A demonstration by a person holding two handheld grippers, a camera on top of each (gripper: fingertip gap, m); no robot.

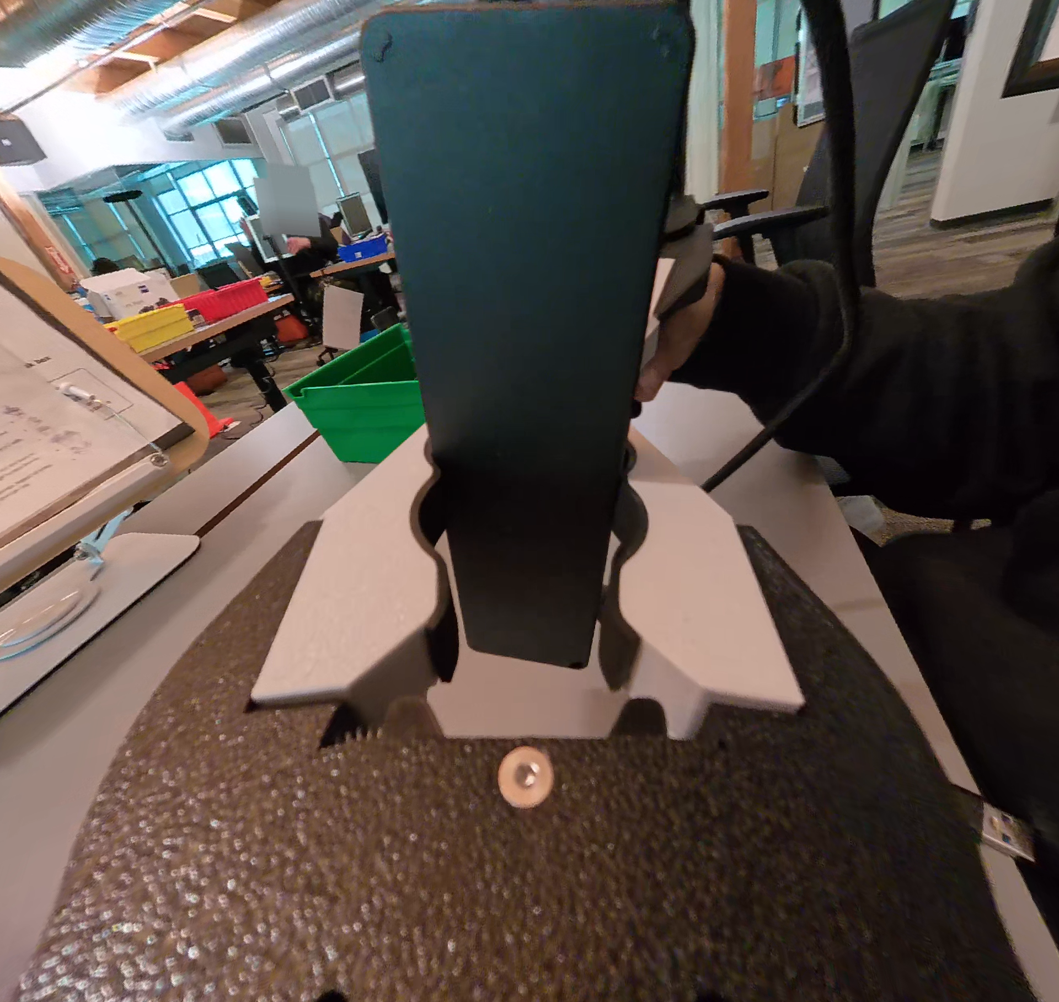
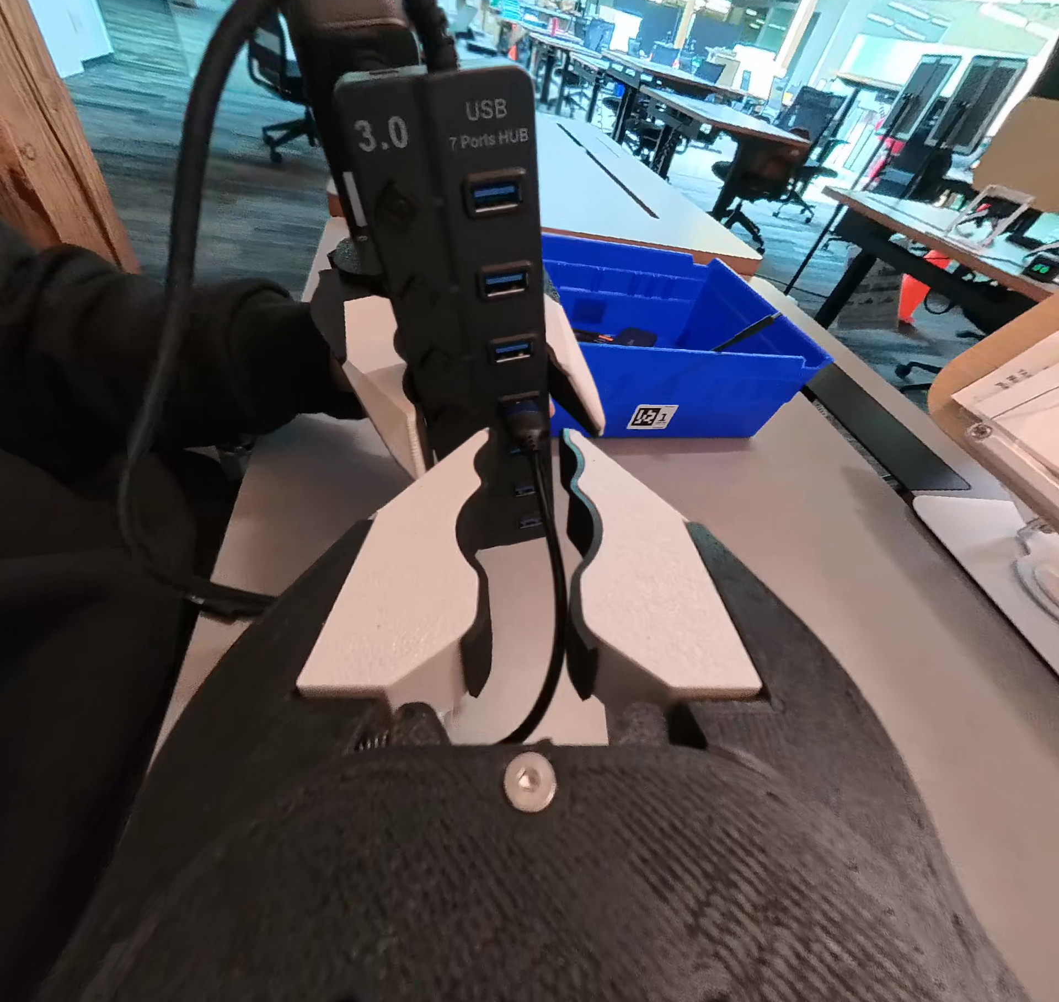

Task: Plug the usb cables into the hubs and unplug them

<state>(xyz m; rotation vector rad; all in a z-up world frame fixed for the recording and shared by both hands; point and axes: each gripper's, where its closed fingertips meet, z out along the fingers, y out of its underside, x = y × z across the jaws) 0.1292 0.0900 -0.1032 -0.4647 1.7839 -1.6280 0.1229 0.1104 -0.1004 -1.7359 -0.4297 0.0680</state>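
Note:
A black multi-port USB hub (image 1: 524,287) stands upright, and my left gripper (image 1: 527,453) is shut on its lower end, back side toward this camera. The right wrist view shows the hub's front (image 2: 452,264) with its blue ports, and the left gripper's white fingers (image 2: 378,367) on either side of it. A thin black USB cable's plug (image 2: 522,421) sits in the fourth port. My right gripper (image 2: 524,439) has its tips on either side of that plug with small gaps showing, and the thin cable (image 2: 559,602) runs back between the fingers.
The hub's thick black cable (image 1: 839,201) loops to the table (image 1: 710,441); a loose silver USB plug (image 1: 1008,837) lies at the right. A green bin (image 1: 367,413) and a blue bin (image 2: 687,367) stand behind. Document stands (image 1: 86,413) (image 2: 1008,401) flank them. An office chair (image 1: 894,144) stands beyond.

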